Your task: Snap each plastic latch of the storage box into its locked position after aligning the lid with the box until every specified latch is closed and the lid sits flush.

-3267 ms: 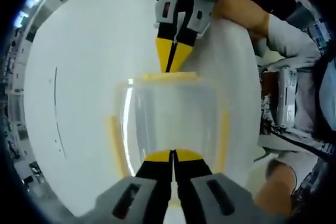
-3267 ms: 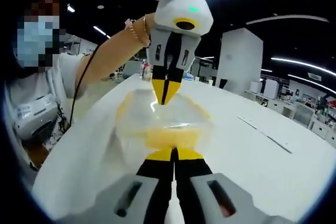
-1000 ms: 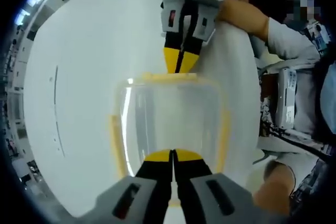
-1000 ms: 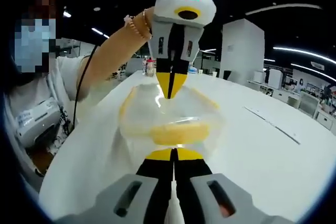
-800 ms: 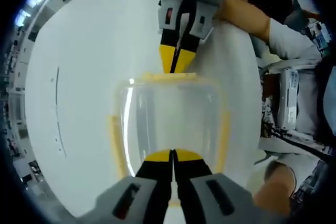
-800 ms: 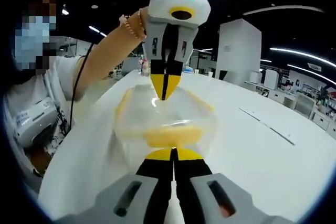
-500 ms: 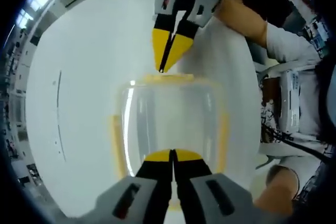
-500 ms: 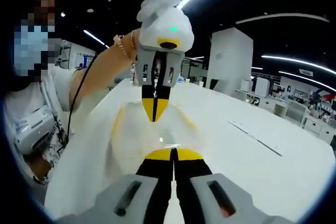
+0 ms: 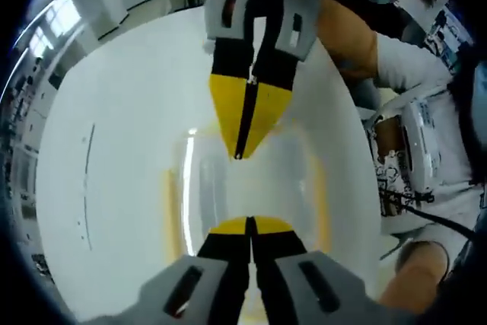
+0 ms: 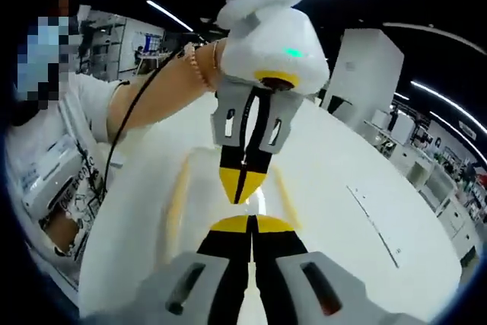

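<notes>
Clear plastic storage box with yellow latches [image 9: 247, 188] lay lengthwise between my left gripper [image 9: 249, 222] and right gripper [image 10: 249, 222], both with jaws together, empty, equally near.

The storage box [image 9: 247, 188] sits on the counter [image 9: 114, 150], between the left tool [image 9: 250, 222] and the right tool [image 9: 242, 154], whose tips face each other above its lid.

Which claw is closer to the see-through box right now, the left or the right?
Too close to call: both shut claws hover over the box, left claw at its near end, right claw across from it.
</notes>
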